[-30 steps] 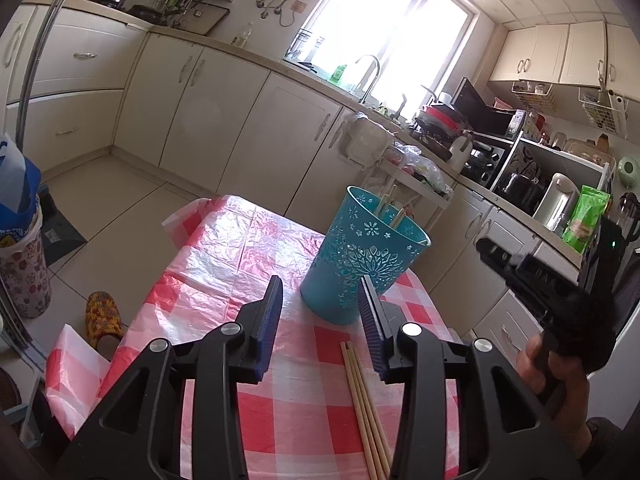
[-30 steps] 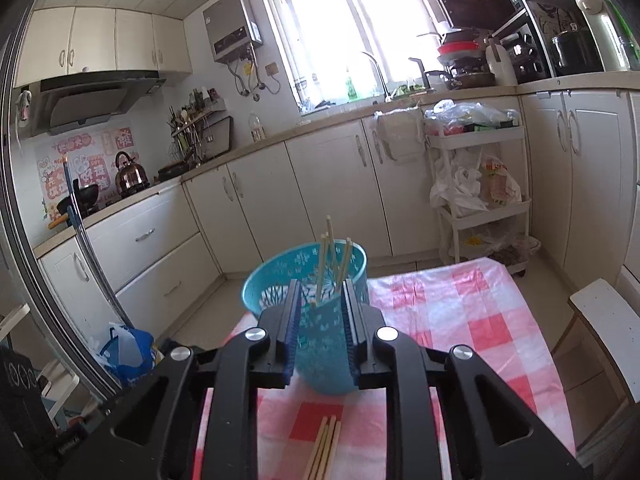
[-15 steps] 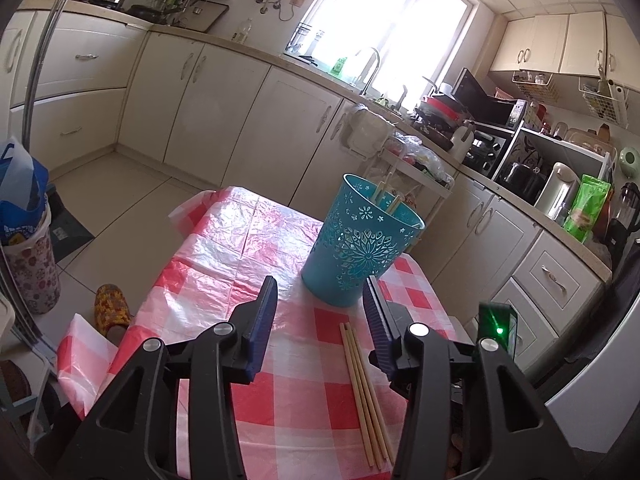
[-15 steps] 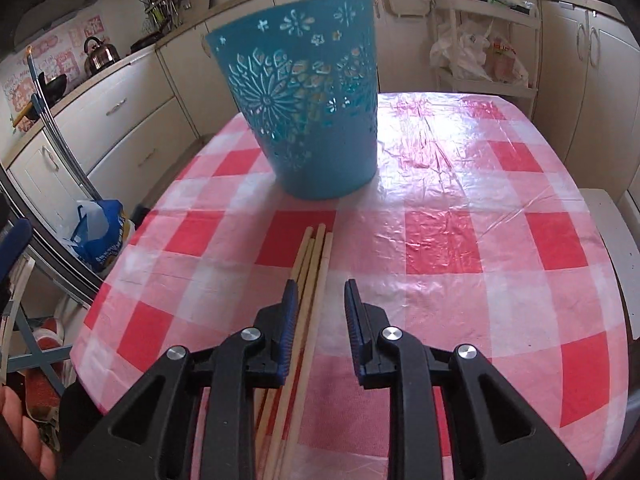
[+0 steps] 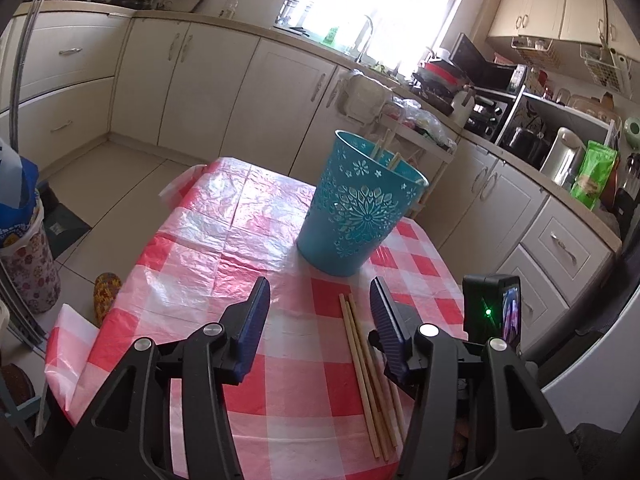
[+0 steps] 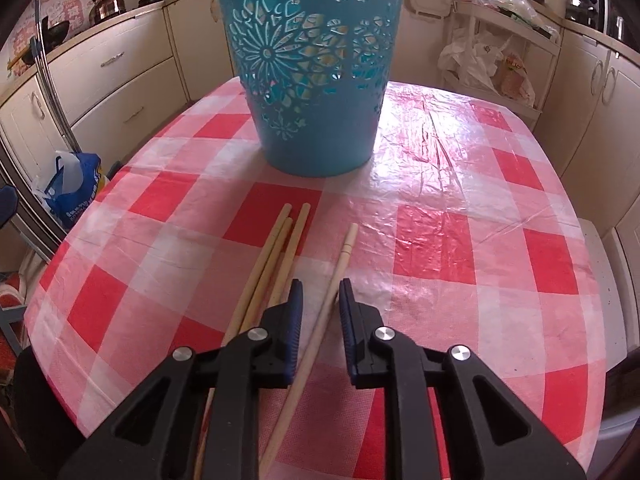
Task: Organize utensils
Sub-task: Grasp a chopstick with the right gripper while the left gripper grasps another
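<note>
The single chopstick [image 6: 332,292], lying on the table [image 6: 460,208] apart from three others [image 6: 276,256], is straddled but not yet pinched by the right gripper [image 6: 319,292], whose fingers, just narrowing, should be closed squarely before lifting toward the basket [image 6: 308,60].

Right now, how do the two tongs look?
Both the left tongs and the right tongs have black plastic frames with triangular cut-outs and round silver screws. Their fingers carry dark blue ribbed pads. A small black box with a green light sits beside the left one.
</note>
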A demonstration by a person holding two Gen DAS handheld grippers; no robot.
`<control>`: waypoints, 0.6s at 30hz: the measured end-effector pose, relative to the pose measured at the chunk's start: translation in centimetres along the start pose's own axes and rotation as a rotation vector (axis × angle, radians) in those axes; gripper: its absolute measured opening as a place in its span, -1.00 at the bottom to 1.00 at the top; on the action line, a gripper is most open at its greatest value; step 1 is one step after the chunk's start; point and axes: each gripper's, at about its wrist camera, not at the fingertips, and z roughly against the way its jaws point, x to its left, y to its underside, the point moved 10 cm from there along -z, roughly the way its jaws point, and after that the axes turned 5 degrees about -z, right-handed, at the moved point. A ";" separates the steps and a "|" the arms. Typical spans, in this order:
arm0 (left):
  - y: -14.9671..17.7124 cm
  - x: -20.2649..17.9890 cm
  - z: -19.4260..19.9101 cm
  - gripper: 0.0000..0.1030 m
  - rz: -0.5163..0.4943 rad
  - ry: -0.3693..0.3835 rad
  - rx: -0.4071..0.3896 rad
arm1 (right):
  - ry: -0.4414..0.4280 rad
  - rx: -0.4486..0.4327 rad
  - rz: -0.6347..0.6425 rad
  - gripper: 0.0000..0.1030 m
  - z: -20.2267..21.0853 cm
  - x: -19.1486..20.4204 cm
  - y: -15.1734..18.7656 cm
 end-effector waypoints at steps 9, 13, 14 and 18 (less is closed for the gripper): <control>3.0 -3.9 -8.5 -0.04 -0.181 -0.054 0.239 | -0.065 0.000 -0.058 -0.83 1.1 -3.0 1.0; 3.8 -4.3 -11.0 -0.04 -0.223 -0.092 0.289 | -0.118 -0.019 -0.104 -0.87 1.3 -3.5 1.1; 4.0 -4.3 -11.4 -0.04 -0.234 -0.105 0.301 | -0.130 -0.018 -0.114 -0.87 1.3 -3.6 1.1; 4.8 -4.1 -12.9 -0.04 -0.281 -0.159 0.351 | -0.197 -0.012 -0.175 -0.87 1.3 -4.0 1.0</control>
